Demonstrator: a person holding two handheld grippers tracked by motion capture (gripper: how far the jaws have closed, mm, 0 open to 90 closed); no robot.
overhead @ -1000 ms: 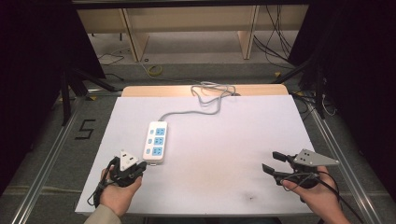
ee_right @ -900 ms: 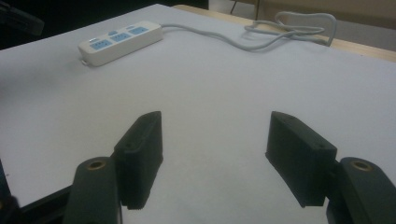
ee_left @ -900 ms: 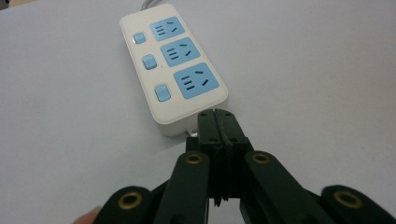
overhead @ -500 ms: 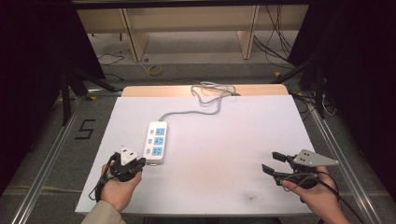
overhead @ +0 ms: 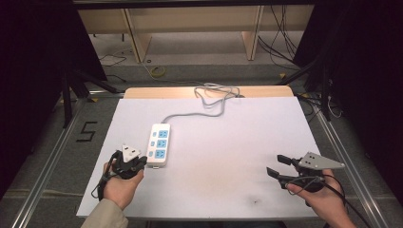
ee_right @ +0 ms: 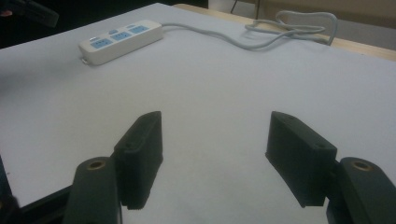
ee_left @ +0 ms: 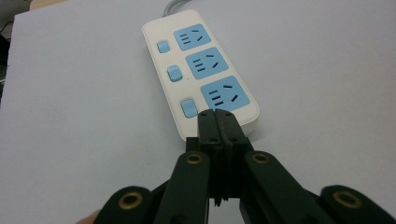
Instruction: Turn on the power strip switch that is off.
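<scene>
So your left gripper (overhead: 140,164) is down at the near left of the white table (overhead: 228,142), and its jaws are pressed tight together with nothing between them. In the left gripper view those closed tips (ee_left: 217,122) sit right at the near end of the white power strip (ee_left: 198,70), just below the closest blue socket (ee_left: 223,93) and beside the nearest blue switch (ee_left: 188,107); whether they actually touch the casing I can't tell. The strip lies flat on the left half of the table, three blue sockets in a row with a switch next to each, and its grey cord (overhead: 209,102) runs off the far end and loops near the wooden back edge (overhead: 157,91). Your right gripper (overhead: 279,166) is way over at the near right, well apart from the strip, jaws spread wide and holding nothing, with bare table between them in the right gripper view.
</scene>
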